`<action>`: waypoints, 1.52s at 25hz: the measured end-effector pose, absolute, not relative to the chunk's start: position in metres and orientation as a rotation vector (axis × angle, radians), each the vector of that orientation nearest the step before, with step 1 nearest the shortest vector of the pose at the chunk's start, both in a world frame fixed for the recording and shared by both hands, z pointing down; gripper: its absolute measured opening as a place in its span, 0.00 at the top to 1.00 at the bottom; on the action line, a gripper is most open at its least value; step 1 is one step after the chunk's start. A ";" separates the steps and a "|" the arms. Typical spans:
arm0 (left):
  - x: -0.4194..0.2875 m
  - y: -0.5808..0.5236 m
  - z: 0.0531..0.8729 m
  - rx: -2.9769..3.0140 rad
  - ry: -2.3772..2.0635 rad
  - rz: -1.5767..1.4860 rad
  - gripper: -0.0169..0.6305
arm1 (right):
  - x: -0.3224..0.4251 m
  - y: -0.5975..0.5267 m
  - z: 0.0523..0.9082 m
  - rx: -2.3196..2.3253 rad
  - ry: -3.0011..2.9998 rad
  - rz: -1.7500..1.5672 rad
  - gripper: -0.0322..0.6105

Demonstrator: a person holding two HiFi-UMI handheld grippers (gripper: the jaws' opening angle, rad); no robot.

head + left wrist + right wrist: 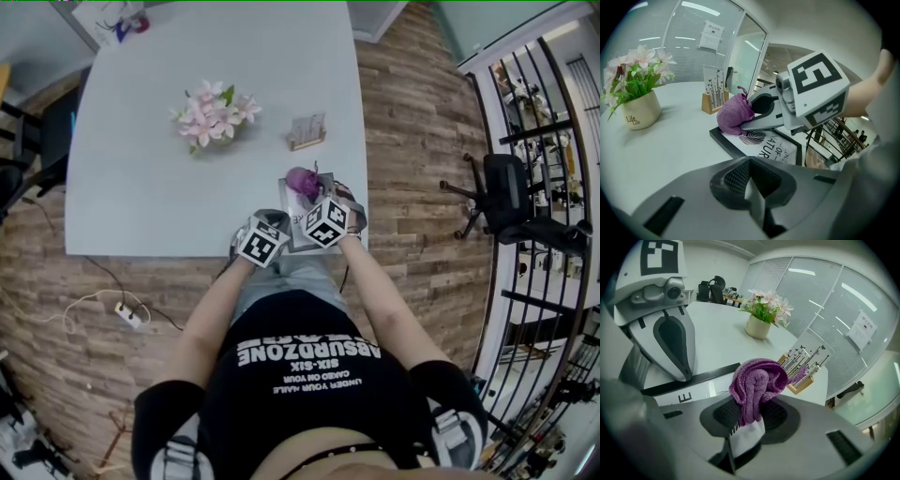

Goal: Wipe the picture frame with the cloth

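The right gripper [746,425] is clenched on the purple cloth [757,383], which touches the picture frame [761,149] lying flat at the table's [187,206] near edge; the left gripper [751,190] is closed on nothing (seemingly steadying the frame); wipe with light, even strokes; the print reads "OF" and "NATUR…"; the flowerpot [637,112] says "Life".

The right gripper [746,414] pinches a bunched purple cloth [757,380] between its jaws, above a black-edged picture frame [696,377] lying on the white table [717,341] — the left gripper [683,372] points down just beside the frame's edge.
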State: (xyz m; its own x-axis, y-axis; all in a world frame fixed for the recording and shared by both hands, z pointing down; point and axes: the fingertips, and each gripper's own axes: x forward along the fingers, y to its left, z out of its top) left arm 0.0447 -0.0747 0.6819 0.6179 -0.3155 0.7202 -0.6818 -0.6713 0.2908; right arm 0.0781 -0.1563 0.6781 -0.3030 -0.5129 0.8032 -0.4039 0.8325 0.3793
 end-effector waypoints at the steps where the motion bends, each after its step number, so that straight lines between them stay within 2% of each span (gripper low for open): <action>1: 0.044 -0.075 0.682 2.281 -0.789 0.855 0.95 | 0.079 -0.156 0.678 0.674 -1.934 -0.130 0.76; 20: 0.045 -0.073 0.680 2.298 -0.827 0.884 0.95 | 0.125 -0.163 0.673 0.706 -1.931 -0.019 0.76; 38: 0.045 -0.075 0.680 2.301 -0.824 0.872 0.95 | 0.128 -0.155 0.673 0.680 -1.943 0.071 0.76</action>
